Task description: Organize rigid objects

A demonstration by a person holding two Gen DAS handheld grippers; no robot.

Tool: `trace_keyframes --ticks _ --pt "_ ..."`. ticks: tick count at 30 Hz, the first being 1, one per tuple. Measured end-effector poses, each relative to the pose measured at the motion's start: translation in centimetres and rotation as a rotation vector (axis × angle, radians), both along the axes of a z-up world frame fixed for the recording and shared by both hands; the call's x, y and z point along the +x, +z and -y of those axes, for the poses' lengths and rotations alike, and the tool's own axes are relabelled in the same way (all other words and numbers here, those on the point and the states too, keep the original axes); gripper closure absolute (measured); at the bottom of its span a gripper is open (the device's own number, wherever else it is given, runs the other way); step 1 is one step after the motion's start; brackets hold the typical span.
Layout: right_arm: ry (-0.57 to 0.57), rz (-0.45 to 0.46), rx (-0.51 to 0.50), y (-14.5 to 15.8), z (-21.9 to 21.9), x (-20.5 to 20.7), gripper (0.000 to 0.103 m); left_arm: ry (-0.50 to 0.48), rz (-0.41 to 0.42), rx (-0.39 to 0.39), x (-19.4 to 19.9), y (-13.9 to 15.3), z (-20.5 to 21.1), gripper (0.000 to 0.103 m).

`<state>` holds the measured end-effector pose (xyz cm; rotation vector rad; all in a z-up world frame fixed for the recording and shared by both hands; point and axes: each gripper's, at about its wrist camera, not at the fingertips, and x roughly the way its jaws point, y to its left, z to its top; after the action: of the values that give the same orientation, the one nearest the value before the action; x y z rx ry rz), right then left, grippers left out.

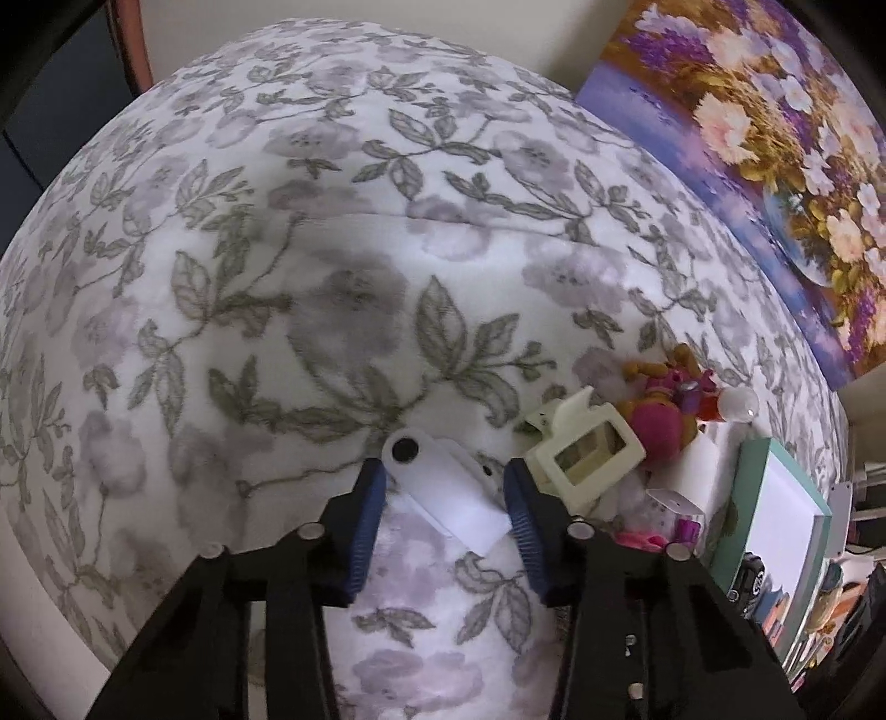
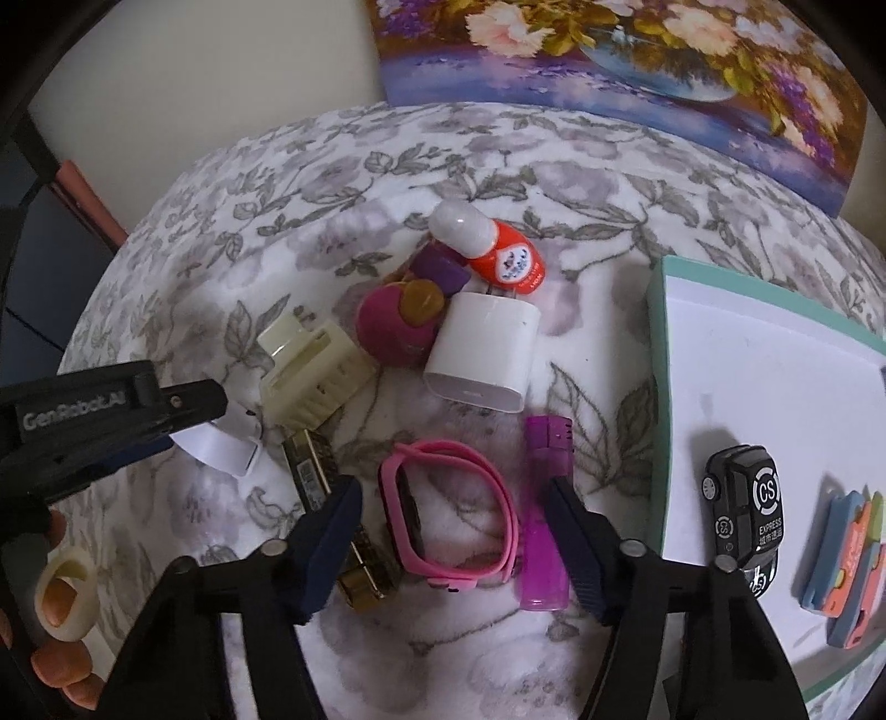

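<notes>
My left gripper (image 1: 447, 483) stands open around a flat white plastic piece (image 1: 443, 490) with a black dot, lying on the floral blanket; whether the pads touch it I cannot tell. A cream plastic clip (image 1: 587, 454) lies just to its right. In the right wrist view the left gripper (image 2: 138, 437) comes in from the left over the same white piece (image 2: 221, 446). My right gripper (image 2: 451, 501) is open above a pink watch (image 2: 448, 520), with a purple lighter (image 2: 545, 509) and a gold bar (image 2: 332, 498) beside its fingers. A white charger (image 2: 482, 351), a red-and-white bottle (image 2: 487, 243) and a pink toy (image 2: 396, 327) lie beyond.
A teal-rimmed white box lid (image 2: 659, 387) at the right holds a black toy car (image 2: 745, 520) and coloured flat pieces (image 2: 847, 559). A flower painting (image 2: 609, 50) leans against the wall behind. A hand with a cream ring (image 2: 63, 590) shows at lower left.
</notes>
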<state>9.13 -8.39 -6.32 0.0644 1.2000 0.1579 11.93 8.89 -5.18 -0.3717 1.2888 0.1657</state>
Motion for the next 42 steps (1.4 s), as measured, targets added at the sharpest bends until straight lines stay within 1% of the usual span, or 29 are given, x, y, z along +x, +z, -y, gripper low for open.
trace_keyframes --ticks 1,2,5,7,10,13,16,17,21,24,29,34,36,39,42 --pt "0.013 -0.005 0.007 0.0 -0.3 0.0 0.041 -0.005 0.001 0.003 0.0 0.0 0.1 0.06" --pt "0.019 -0.011 0.009 -0.1 -0.4 -0.1 0.041 -0.009 -0.001 0.006 0.0 -0.1 0.2 0.062" --pt "0.034 -0.013 -0.018 -0.3 -0.8 -0.2 0.042 -0.013 -0.01 -0.004 0.1 -0.5 0.3 0.065" --pt "0.028 -0.02 -0.009 -0.5 -0.6 -0.1 0.042 -0.02 -0.017 -0.003 0.1 -0.6 0.5 0.066" --pt "0.01 -0.047 0.005 -1.4 -0.2 0.1 0.045 -0.02 -0.015 -0.007 0.2 -0.6 0.6 0.071" --pt "0.014 -0.037 -0.007 -1.3 -0.3 0.1 0.046 -0.021 -0.012 -0.009 0.3 -0.6 0.7 0.072" --pt "0.018 -0.031 -0.018 -1.3 -0.5 0.2 0.046 -0.02 -0.008 -0.004 0.2 -0.5 0.8 0.079" --pt "0.019 -0.03 -0.021 -1.3 -0.4 0.1 0.046 -0.02 -0.007 -0.001 0.3 -0.5 0.8 0.079" --pt "0.027 -0.022 -0.037 -1.4 -0.8 0.0 0.046 -0.022 -0.006 0.01 0.2 -0.4 0.9 0.079" --pt "0.035 -0.013 -0.057 -1.4 -1.2 -0.1 0.046 -0.036 -0.007 0.043 0.3 -0.3 1.4 0.08" --pt "0.036 -0.007 -0.058 -1.4 -1.1 -0.2 0.046 -0.044 -0.006 0.069 0.2 -0.3 1.8 0.082" --pt "0.033 -0.006 -0.064 -1.4 -1.2 -0.3 0.047 -0.04 0.0 0.118 0.1 0.2 1.8 0.082" --pt "0.034 -0.006 -0.064 -1.4 -1.2 -0.3 0.048 -0.034 0.002 0.121 0.1 0.4 1.8 0.082" --pt "0.033 -0.008 -0.066 -1.4 -1.2 -0.3 0.048 -0.027 0.014 0.129 -0.2 0.9 1.8 0.083" --pt "0.016 -0.017 -0.042 -0.8 -0.8 -0.3 0.049 -0.016 0.041 0.144 -0.3 1.9 1.9 0.083"
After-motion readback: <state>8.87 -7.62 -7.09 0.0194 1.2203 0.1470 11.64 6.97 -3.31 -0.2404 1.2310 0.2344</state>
